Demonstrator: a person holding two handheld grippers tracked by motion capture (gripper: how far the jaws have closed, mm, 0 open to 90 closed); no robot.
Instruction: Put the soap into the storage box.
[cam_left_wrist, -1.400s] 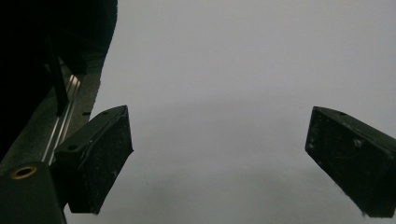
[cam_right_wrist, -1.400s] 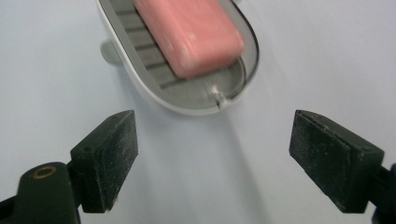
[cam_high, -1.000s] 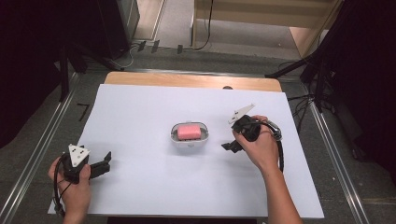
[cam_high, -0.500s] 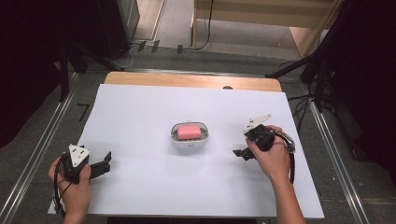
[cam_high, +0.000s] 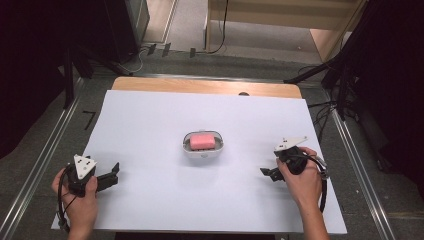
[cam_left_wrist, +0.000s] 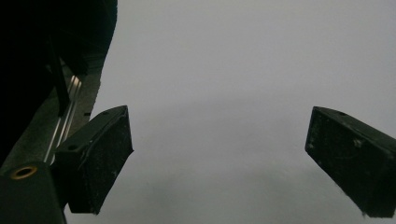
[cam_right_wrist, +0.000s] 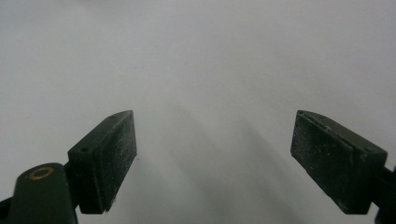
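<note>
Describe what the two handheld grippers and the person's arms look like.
Both the left gripper and right gripper are black, each topped by a grey three-cornered plate and trailing a black cable. Their jaws are flat, scuffed black blocks. The forearms are bare, with no sleeves in view.

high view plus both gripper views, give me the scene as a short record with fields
surface: white table sheet
centre item: pink soap lying in a white soap dish
left gripper: near the left front edge, jaws open, nothing between them
right gripper: right of the dish and apart from it, jaws open, nothing between them
left gripper view: bare sheet between the jaws, table rail at the side
right gripper view: bare sheet between the jaws
contact: neither gripper touches soap or dish
</note>
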